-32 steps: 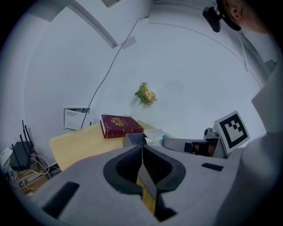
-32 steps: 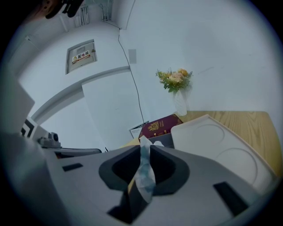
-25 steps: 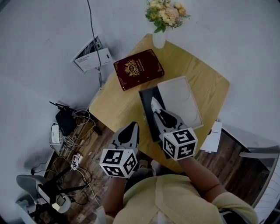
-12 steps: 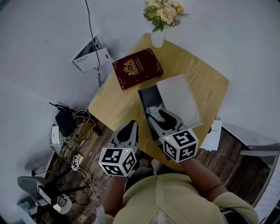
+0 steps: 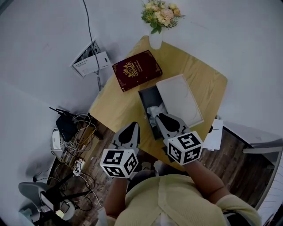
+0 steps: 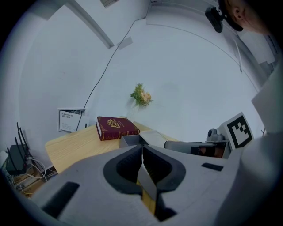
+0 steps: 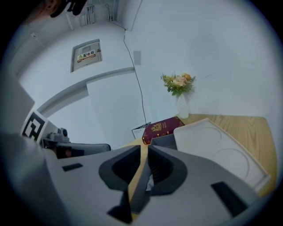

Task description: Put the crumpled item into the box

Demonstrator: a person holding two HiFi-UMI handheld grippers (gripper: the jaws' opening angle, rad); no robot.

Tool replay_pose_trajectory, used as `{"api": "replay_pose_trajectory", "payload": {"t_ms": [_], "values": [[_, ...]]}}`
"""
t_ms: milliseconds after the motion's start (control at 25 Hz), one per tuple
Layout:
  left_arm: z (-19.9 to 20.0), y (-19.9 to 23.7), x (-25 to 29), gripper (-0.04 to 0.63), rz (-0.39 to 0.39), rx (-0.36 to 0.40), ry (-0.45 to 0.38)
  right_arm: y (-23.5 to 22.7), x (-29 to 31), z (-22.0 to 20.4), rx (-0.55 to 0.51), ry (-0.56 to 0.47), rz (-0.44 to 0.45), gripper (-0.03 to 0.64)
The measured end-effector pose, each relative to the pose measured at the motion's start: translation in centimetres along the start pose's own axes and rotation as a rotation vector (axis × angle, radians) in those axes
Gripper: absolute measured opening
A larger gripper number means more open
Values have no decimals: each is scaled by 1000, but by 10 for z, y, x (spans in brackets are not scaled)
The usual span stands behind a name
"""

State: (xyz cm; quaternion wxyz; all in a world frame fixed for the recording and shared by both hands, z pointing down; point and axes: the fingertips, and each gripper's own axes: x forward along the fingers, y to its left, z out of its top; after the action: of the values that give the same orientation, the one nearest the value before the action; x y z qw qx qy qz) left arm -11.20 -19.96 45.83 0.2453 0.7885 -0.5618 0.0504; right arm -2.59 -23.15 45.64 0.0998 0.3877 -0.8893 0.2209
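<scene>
Crumpled item [image 5: 153,110] lies in box [image 5: 149,97] on surface [image 5: 115,106]. Right hand-held gripper [image 5: 158,116] just beside it, jaws closing, nothing between (narrow gap shows). Left hand-held gripper [image 5: 134,126] clenched, empty, near surface edge.

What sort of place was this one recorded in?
Probably an office or lab corner: a small wooden table with a book and flowers against a white wall, and a router with loose cables on the floor.
</scene>
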Motion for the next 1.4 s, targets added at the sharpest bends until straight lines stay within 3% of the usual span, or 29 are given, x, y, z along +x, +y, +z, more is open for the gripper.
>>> {"api": "replay_pose_trajectory", "payload": {"t_ms": [440, 1400], "values": [[6, -5, -8, 26, -31, 3, -25, -6, -23, 0, 2, -25, -84, 43], [5, -11, -17, 26, -49, 1, -28, -15, -58, -6, 20, -40, -173, 32]]}}
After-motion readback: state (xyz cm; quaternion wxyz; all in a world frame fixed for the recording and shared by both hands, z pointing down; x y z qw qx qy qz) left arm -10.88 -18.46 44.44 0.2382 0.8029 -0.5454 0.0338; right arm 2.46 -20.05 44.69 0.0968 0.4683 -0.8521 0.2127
